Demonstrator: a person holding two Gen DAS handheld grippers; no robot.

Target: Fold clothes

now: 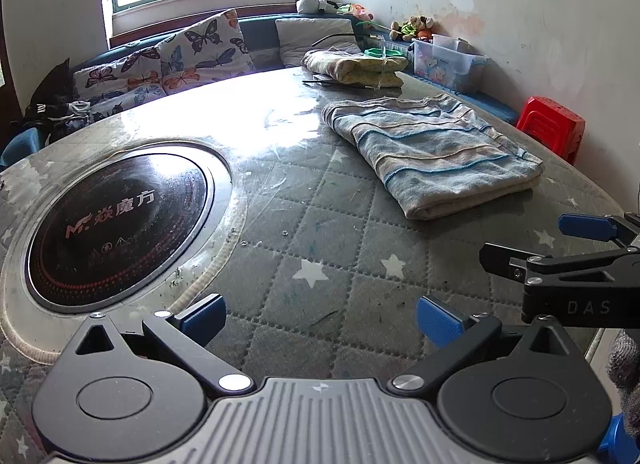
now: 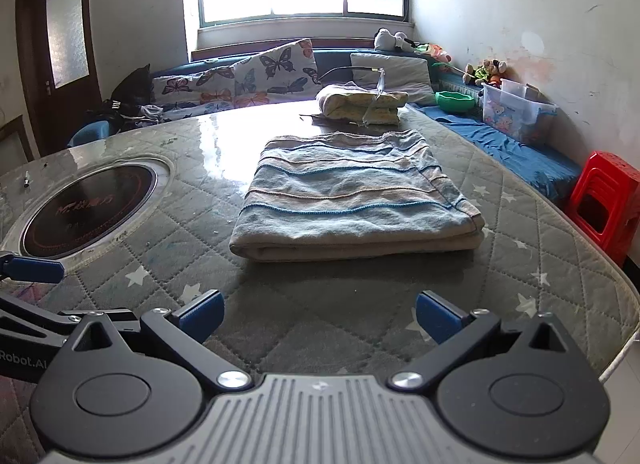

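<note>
A blue and beige striped cloth (image 2: pixel 352 200) lies folded into a thick rectangle on the quilted star-patterned table; the left wrist view has the same striped cloth (image 1: pixel 432 152) at the right. My right gripper (image 2: pixel 318 318) hovers open just in front of it, nothing between its blue pads. My left gripper (image 1: pixel 320 322) is open too, over bare table left of the cloth. The right gripper (image 1: pixel 552 248) appears at the left view's right edge. A second folded yellowish cloth (image 2: pixel 362 104) rests at the table's far side.
A round black induction cooktop (image 1: pixel 116 220) is set into the table (image 2: pixel 520 264) at the left. Behind stand a bench with butterfly cushions (image 2: pixel 236 82), a clear storage box (image 2: pixel 516 112), soft toys and a green bowl (image 2: pixel 456 101). A red plastic stool (image 2: pixel 604 200) sits by the table's right edge.
</note>
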